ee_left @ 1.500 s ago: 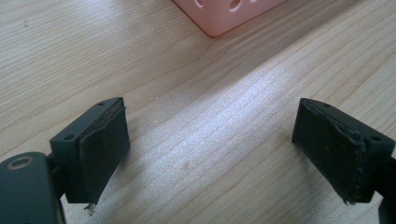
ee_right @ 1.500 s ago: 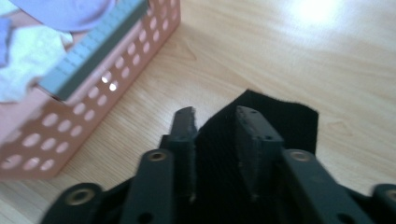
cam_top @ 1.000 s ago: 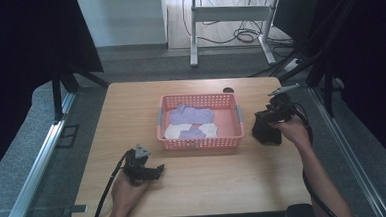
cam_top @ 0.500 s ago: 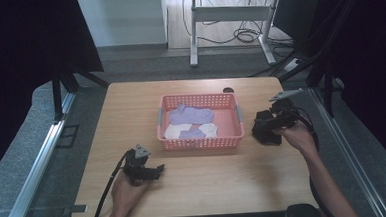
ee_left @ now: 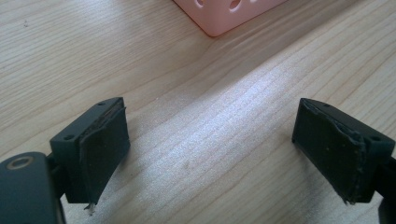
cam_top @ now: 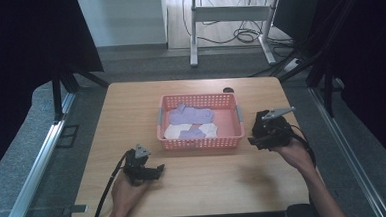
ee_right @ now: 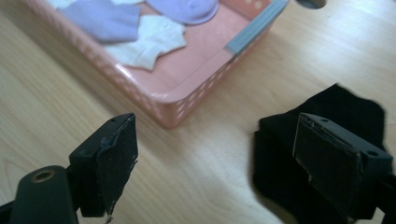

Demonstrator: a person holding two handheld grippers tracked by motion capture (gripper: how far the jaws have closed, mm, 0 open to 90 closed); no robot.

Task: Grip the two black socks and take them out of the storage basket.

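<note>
Black sock (ee_right: 322, 140) lies on the table (cam_top: 220, 182) right of the basket (cam_top: 201, 143), directly under the gaping, empty right claw (ee_right: 233, 168); left claw (ee_left: 215, 154), also spread, is far off.

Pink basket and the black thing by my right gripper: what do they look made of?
The pink basket looks like moulded plastic with a slight sheen: rigid walls pierced by regular holes. The black item beside it looks like soft matte fabric, going by its limp, uneven outline; it lies flat on the table.
</note>
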